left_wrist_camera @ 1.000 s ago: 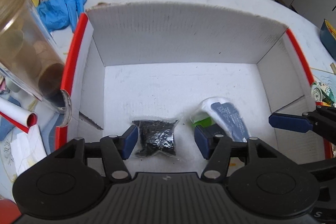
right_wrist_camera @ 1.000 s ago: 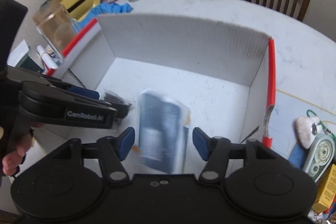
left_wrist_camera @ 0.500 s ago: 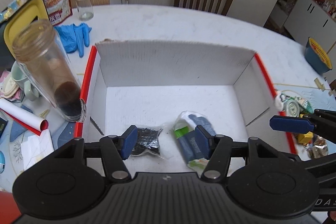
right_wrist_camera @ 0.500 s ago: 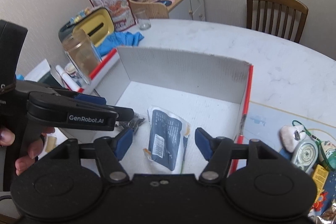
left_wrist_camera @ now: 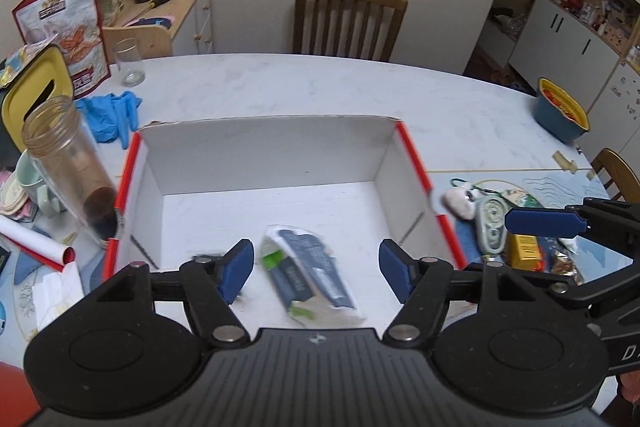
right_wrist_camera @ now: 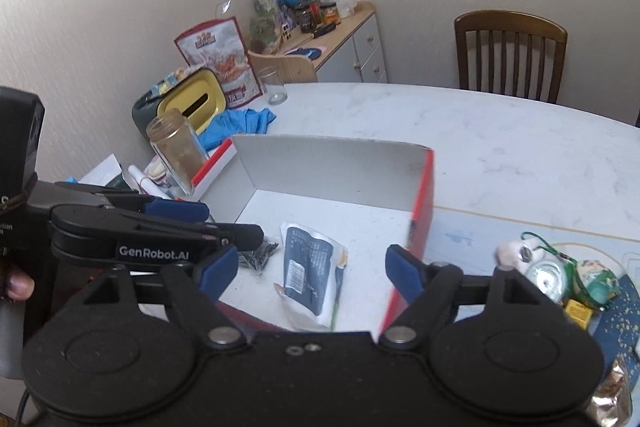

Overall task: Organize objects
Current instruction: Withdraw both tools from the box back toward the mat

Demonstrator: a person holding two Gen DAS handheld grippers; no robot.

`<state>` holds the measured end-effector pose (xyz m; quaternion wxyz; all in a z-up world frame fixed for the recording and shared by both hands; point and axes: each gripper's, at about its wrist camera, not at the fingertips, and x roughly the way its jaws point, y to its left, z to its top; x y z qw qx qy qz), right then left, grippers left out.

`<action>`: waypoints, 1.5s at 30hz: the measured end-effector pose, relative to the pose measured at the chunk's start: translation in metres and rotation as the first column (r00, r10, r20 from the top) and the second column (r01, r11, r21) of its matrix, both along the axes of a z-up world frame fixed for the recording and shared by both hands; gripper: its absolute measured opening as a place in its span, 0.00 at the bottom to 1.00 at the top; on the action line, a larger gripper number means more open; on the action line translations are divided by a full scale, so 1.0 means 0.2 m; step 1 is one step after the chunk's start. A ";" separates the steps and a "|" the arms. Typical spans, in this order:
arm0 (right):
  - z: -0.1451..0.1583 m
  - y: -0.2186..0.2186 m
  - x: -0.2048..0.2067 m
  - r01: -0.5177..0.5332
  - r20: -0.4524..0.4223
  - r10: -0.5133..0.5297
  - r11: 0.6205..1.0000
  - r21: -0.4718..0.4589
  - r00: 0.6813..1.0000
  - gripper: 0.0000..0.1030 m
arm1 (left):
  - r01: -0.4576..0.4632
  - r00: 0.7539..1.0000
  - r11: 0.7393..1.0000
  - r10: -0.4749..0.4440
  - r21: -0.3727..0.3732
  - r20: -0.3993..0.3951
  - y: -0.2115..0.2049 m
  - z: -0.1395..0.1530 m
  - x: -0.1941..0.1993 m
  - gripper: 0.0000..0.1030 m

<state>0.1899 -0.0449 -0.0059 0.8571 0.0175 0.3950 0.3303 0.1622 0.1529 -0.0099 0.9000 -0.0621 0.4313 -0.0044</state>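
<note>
Both grippers are empty. The left gripper [left_wrist_camera: 316, 265] and the right gripper [right_wrist_camera: 308, 273] have jaws apart and opening, with nothing between the pads; each hangs above the near end of the box, clear of its contents.

Contents of the box [left_wrist_camera: 264, 143]: a flat dark-blue and white sachet [left_wrist_camera: 308, 273] lies on the floor near the front edge, printed face up, its film crinkled and glossy, with a green patch at one end. Just beside it, on its left in the right wrist view, lies a small clear bag of dark, fine pieces [right_wrist_camera: 256, 257]; what the pieces are cannot be told. The box is a shallow rectangular tray of white corrugated card with red outer faces and open top; most of its floor is bare.

Step in hand, as judged: two items have been deposited and released, so the placing step appears complete and the cycle is between items.

Next move, as judged: select another loose item from the table. Candidates lie just right of the box: a white tape dispenser [left_wrist_camera: 493, 223] of hard rounded plastic, a small yellow carton [left_wrist_camera: 524, 251], and a pale soft fob [left_wrist_camera: 460, 203] on a green cord. The rigid carton suits a straight pinch; the cord may snag.

To the left of the box stands a tall clear glass jar [left_wrist_camera: 68, 167], touching or nearly touching the wall. Beyond it lie crumpled blue gloves [left_wrist_camera: 110, 113] and a drinking glass [left_wrist_camera: 130, 63] on the white marbled table [left_wrist_camera: 320, 87].
</note>
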 end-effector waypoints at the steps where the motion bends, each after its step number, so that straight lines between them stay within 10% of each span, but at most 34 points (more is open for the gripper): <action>1: 0.00 -0.03 -0.01 0.004 0.002 -0.004 1.000 0.005 1.000 0.80 | 0.004 1.000 1.000 -0.004 -0.001 0.003 -0.02 0.00 0.00 0.71; 9: 0.02 -0.30 -0.04 0.037 0.030 -0.039 0.998 0.040 0.999 0.96 | 0.017 1.000 0.999 -0.018 0.028 0.021 -0.23 0.02 -0.01 0.78; 31: -0.19 -1.12 -0.14 0.216 0.047 -0.212 0.971 -0.107 0.976 0.96 | 0.106 0.992 0.994 -0.105 -0.015 0.063 -0.80 -0.09 0.03 1.00; 45: -0.42 -1.41 -0.10 0.215 -0.003 -0.220 0.954 -0.210 0.975 0.94 | 0.112 0.991 0.994 -0.113 -0.016 -0.075 -1.11 -0.40 0.15 1.00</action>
